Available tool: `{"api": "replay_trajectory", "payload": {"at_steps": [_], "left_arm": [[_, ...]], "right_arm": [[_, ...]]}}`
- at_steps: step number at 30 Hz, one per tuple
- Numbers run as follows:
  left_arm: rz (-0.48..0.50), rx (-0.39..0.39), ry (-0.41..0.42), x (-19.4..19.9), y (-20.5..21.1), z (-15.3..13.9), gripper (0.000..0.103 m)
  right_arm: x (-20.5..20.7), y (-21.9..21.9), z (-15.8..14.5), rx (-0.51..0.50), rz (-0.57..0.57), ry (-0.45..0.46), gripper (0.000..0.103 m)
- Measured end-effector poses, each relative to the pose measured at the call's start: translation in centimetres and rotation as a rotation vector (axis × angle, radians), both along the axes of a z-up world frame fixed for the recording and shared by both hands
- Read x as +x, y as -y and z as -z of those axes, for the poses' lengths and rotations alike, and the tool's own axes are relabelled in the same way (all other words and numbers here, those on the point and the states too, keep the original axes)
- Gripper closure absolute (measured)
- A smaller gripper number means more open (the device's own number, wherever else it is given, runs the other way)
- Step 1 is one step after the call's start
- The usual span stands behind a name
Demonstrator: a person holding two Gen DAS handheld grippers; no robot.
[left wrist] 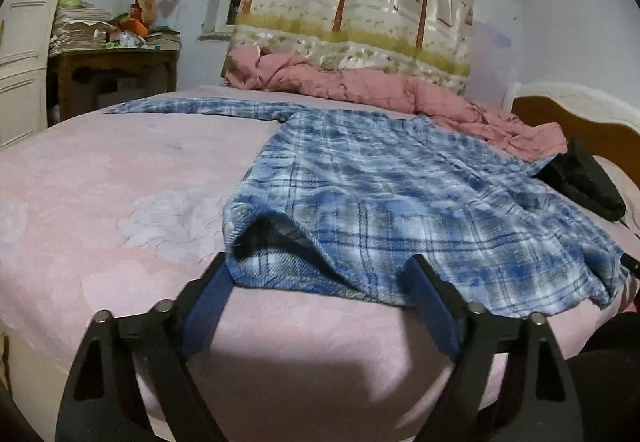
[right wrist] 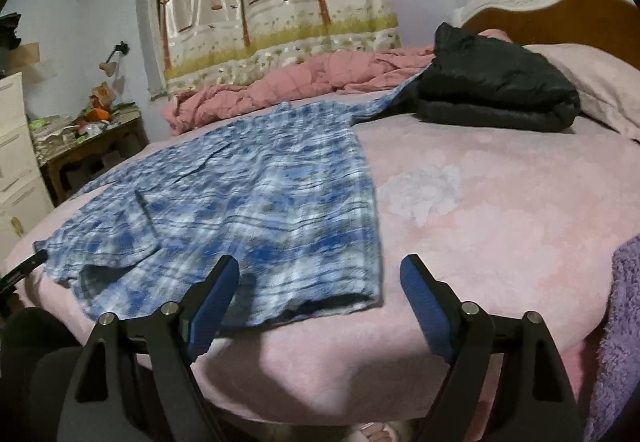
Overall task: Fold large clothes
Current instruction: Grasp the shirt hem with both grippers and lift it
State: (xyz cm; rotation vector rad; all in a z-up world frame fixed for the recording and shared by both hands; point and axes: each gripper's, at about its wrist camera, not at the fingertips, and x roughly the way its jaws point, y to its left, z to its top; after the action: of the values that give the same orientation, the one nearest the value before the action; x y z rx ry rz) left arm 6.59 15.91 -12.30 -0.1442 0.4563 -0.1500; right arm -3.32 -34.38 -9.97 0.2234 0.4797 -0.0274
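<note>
A blue and white plaid shirt (left wrist: 400, 194) lies spread flat on the pink bed sheet (left wrist: 100, 182), hem toward me, one sleeve (left wrist: 168, 106) stretched out to the left. My left gripper (left wrist: 320, 266) is open at the hem's left corner, which is rumpled and lifted; the cloth lies between the blue pads (left wrist: 210, 294) without being pinched. In the right wrist view the shirt (right wrist: 248, 194) reaches the bed's near edge. My right gripper (right wrist: 320, 266) stands open around the hem's right corner, left pad (right wrist: 212, 302) over the cloth, right pad over bare sheet.
A bunched pink quilt (left wrist: 360, 86) lies along the far side. A folded black garment (right wrist: 492, 90) sits by the pillow (right wrist: 600, 82) and headboard (right wrist: 580, 6). A purple fluffy blanket (right wrist: 624, 322) hangs at the right. A cluttered side table (left wrist: 112, 54) and white drawers (right wrist: 16, 162) stand left.
</note>
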Motion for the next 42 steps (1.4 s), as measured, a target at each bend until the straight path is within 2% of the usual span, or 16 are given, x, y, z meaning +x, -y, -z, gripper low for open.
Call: {"api": "replay_trajectory", "payload": {"at_steps": [2,7,10,13,16,18,21,26,29,31,32,33,34,35,39,42], "left_arm": [[0.002,-0.003,0.003,0.2,-0.1,-0.1,0.047],[0.034,-0.028,0.004,1.4,-1.3,-1.3,0.096],[-0.017,-0.067,0.034,1.6,-2.1,-2.7,0.099],[-0.100,0.012,0.090,2.7,-1.8,-5.3,0.100],[-0.151,0.050,-0.006,7.7,-1.5,-7.9,0.100],[-0.172,0.058,-0.067,11.8,-1.2,-9.1,0.100],[-0.198,0.176,-0.160,17.8,0.1,-9.4,0.100],[-0.169,0.279,-0.313,24.8,2.4,-6.2,0.100],[-0.120,0.250,-0.327,25.3,2.4,-4.7,0.092],[-0.097,0.199,-0.299,24.5,1.8,-4.9,0.051],[-0.094,0.171,-0.261,23.6,1.3,-5.5,0.031],[-0.098,0.150,-0.217,22.6,0.7,-6.1,0.023],[-0.104,0.134,-0.175,21.4,0.2,-6.7,0.021],[-0.101,0.123,-0.152,20.5,-0.1,-7.2,0.015],[-0.074,0.107,-0.174,17.9,-1.0,-7.5,0.003],[-0.038,0.195,-0.225,17.2,0.2,-6.7,0.003]], "right_arm": [[0.0,-0.5,0.1,-0.010,-0.021,-0.007,0.055],[1.0,-1.6,-0.7,-0.033,-0.008,-0.020,0.096],[1.2,-1.5,-2.8,-0.027,0.013,0.032,0.098],[2.3,-1.5,-5.6,-0.089,0.053,0.086,0.098],[6.7,-1.4,-8.4,-0.152,0.083,0.095,0.098],[11.0,-0.9,-9.3,-0.156,0.098,0.060,0.098],[17.4,0.3,-8.9,-0.145,0.113,-0.038,0.098],[25.6,2.2,-4.9,-0.062,0.083,-0.256,0.098],[26.5,3.1,-3.4,0.017,0.060,-0.288,0.098],[25.6,3.6,-3.4,0.055,0.055,-0.258,0.089],[24.8,4.0,-3.8,0.073,0.061,-0.238,0.071],[24.6,4.2,-4.0,0.080,0.070,-0.224,0.058],[23.7,4.4,-4.5,0.084,0.084,-0.200,0.029],[22.3,4.5,-5.1,0.082,0.097,-0.154,0.018],[19.5,3.9,-6.0,0.056,0.047,-0.142,0.018],[19.2,2.7,-5.5,0.013,-0.018,-0.221,0.017]]}}
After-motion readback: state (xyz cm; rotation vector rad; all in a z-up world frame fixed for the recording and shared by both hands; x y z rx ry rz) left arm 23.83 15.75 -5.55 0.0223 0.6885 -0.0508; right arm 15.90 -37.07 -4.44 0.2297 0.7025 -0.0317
